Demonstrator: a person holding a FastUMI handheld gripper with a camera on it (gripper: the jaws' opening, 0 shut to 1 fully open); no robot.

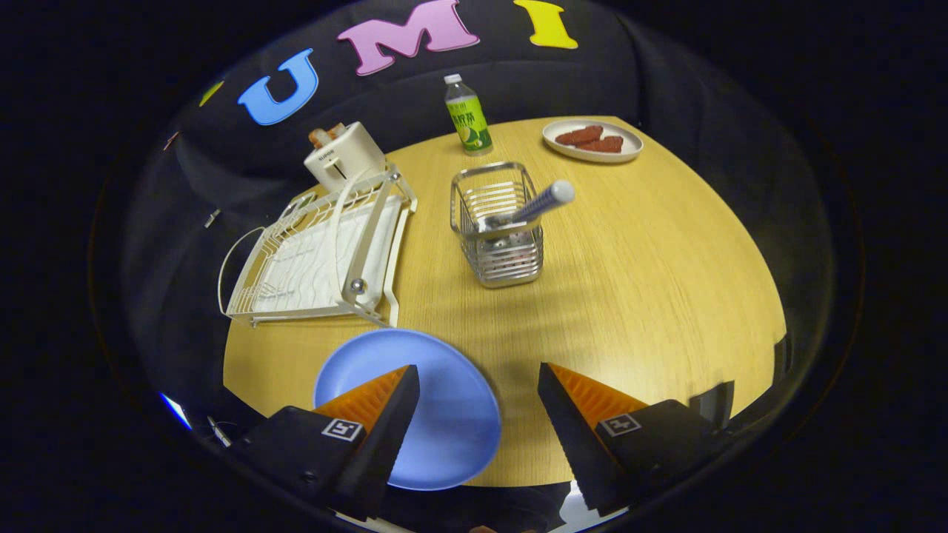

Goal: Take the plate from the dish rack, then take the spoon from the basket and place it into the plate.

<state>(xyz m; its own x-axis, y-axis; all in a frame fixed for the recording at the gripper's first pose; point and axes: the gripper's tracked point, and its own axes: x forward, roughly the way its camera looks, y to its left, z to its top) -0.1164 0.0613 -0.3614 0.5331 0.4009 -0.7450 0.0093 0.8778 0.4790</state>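
Observation:
A blue plate (437,414) lies flat on the wooden table (629,296), partly under my left finger. My gripper (478,377) hovers above the table's near edge, open, with nothing between its fingers. Beyond the fingers stands a wire basket (500,229) holding a spoon (537,203) whose pale handle leans out toward the right. The white dish rack (318,255) sits to the left of the basket with no dishes in it.
A white toaster (344,155) stands behind the rack. A green-labelled bottle (468,115) is at the table's far edge, and a white plate with reddish food (592,141) lies to its right. Bare tabletop stretches right of the basket.

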